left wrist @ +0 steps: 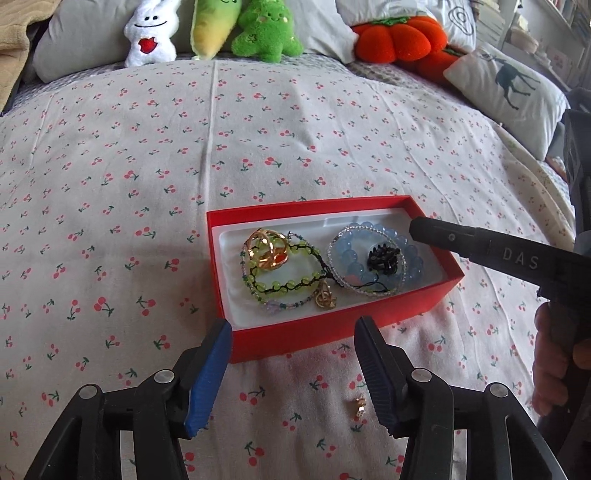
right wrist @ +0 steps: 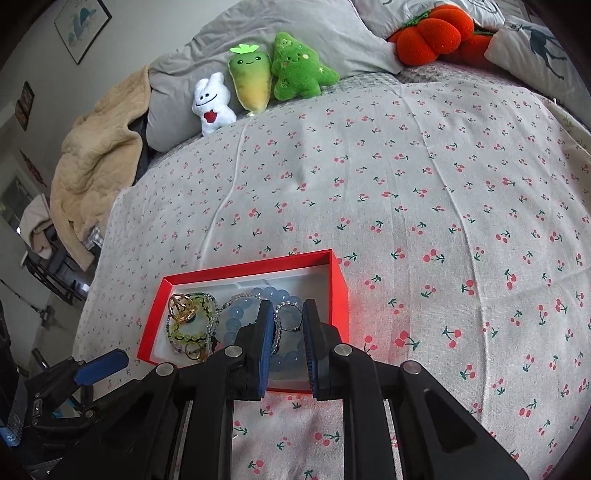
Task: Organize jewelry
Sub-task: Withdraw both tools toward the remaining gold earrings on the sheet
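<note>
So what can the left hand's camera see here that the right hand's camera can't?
Only the left wrist view shows a small gold earring lying loose on the bedspread, outside the box and between the open left gripper fingers.

Only the right wrist view shows the beige blanket and a framed picture on the wall, plus the right gripper open over the box.

Both show the red box holding the blue bead bracelet, and the plush toys lined up behind.
</note>
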Available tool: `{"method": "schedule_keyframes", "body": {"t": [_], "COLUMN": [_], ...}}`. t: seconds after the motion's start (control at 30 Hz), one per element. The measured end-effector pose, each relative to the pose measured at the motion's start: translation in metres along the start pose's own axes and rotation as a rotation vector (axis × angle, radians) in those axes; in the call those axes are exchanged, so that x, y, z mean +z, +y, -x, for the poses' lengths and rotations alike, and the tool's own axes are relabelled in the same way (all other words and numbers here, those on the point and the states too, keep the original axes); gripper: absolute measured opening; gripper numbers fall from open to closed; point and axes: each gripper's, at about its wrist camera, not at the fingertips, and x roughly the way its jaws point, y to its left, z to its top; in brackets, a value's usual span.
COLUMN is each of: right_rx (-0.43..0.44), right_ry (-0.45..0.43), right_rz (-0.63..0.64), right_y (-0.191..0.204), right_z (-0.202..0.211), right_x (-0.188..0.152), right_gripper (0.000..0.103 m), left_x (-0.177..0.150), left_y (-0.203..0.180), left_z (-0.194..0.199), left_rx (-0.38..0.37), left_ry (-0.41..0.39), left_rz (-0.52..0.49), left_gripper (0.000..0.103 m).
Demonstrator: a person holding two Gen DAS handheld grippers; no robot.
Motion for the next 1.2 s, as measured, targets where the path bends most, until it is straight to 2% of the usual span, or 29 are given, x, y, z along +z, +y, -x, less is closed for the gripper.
{"method": "schedule_keyframes", "body": {"t": [0.07, 0.23, 0.4, 0.53, 0.63, 0.73, 0.87, 1.0, 1.2], "right_rx": [-0.004, 0.008, 0.001, -0.02, -0.108, -0.145, -0.152, -0.156, -0.172], "right_ry": [0.008, 0.01, -0.006, 0.012, 0.042, 0.069, 0.114, 0.166, 0.222], "right_rz": [-0.005, 0.0, 0.033, 0.07, 0.126, 0.187, 0.246, 0.286, 0.265], "right_y": [-0.001, -0.001, 0.006, 0.012, 0.014, 0.016, 0.02, 0.027, 0.031], "right_z": [-0.001, 0.004, 0.02, 0.031, 0.039, 0.047, 0.054, 0.056, 0.059], "right_x": [0.001, 0.002, -0.001, -0.008, -0.018, -0.032, -0.055, -0.077, -0.102], "right_gripper": [0.02, 0.035, 0.054, 0.058, 0.063, 0.066, 0.072, 0.072, 0.072], "left_x": [-0.001, -0.005, -0.013, -0.024, -0.032, -0.042, -0.057, -0.075, -0.1], "left_y": [0.005, 0.016, 0.018, 0.018, 0.022, 0.026, 0.031, 0.033, 0.032], "left_z": [0.002, 0.004, 0.009, 0.017, 0.023, 0.027, 0.034, 0.04, 0.042], "left_rx": [0.008, 0.027, 0.04, 0.055, 0.083, 0.098, 0.114, 0.113, 0.111], "left_ry": [0.003, 0.019, 0.03, 0.034, 0.043, 0.06, 0.063, 0.07, 0.096], "left_rz": [0.008, 0.023, 0.03, 0.03, 0.035, 0.044, 0.055, 0.068, 0.081], "left_gripper": [0.061, 0.07, 0.077, 0.083, 0.086, 0.088, 0.091, 0.093, 0.093]}}
